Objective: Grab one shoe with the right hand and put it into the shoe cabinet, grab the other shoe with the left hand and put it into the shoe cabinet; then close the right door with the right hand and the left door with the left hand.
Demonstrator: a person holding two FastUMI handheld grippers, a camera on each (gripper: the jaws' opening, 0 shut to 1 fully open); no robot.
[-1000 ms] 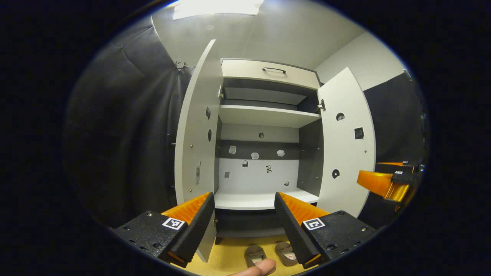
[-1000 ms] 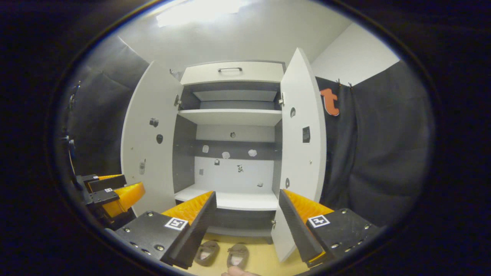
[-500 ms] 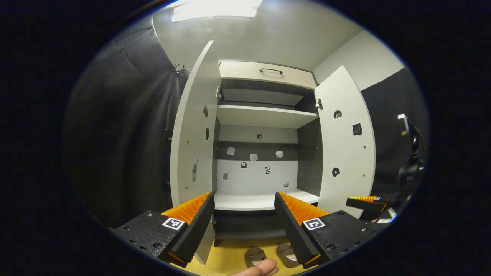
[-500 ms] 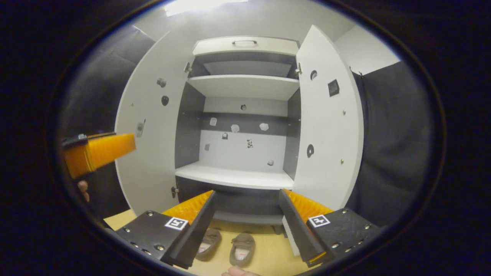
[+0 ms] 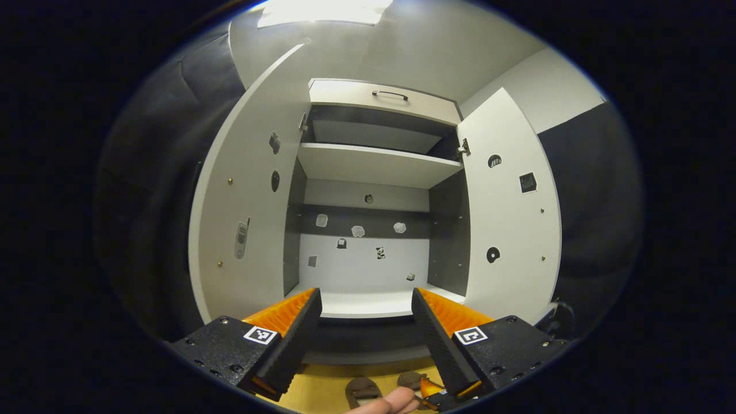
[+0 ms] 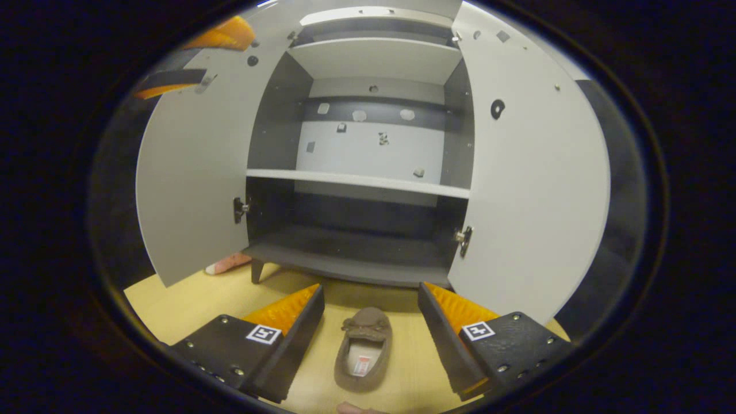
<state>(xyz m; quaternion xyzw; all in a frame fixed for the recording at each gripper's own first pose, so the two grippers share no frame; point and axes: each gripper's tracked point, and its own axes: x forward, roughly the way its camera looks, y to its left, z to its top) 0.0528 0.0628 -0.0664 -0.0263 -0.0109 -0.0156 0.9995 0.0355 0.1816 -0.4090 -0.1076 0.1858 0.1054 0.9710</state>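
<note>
Right gripper view: brown shoe lies on the yellow floor, just before the shoe cabinet, toe toward the cabinet, heel toward the camera, long axis in line with the claw. Right claw released, fingers either side of the shoe, not touching. Both doors swung wide; dark bottom compartment open, bare floor between shoe and cabinet.

Left gripper view: left claw released, held higher, facing the white shelf. Two shoes at the bottom edge, partly hidden.
</note>
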